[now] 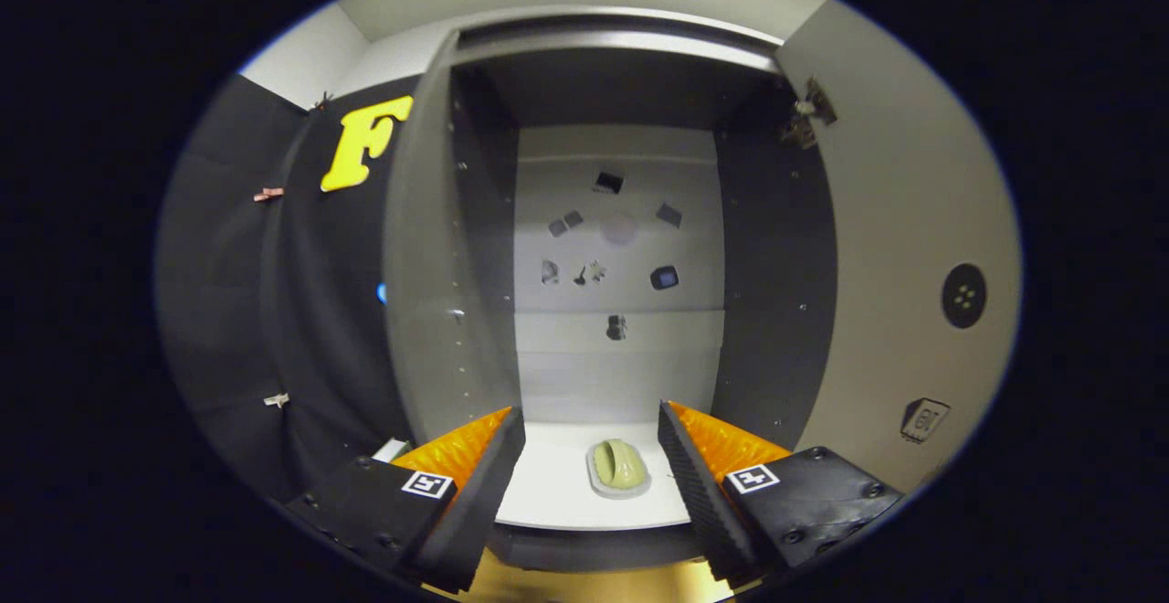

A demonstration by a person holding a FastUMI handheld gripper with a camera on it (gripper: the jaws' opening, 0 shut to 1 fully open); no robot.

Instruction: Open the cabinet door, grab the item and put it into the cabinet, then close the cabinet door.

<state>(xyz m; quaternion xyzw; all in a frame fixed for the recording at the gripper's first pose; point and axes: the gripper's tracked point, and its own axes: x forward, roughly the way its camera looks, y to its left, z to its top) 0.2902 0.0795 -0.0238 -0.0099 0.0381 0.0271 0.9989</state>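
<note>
Gripper (592, 457) open — item (618, 469) (inside cabinet (776, 311))

We see gripper (592, 457) fingers spread wide, touching nothing, small green item (619, 468) on cabinet (776, 311) floor between them, door (904, 265) swung open.

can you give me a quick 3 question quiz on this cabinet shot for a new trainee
1. True or false: the cabinet door is closed.
2. Where does the small green item lie? A) on the cabinet's white shelf, between the fingers and just ahead of them B) clamped in the gripper C) on the floor outside
3. Fill in: the gripper's fingers are ____.

Key: 1 false, it stands swung open to the right; 2 A; 3 open, with nothing held.
</note>
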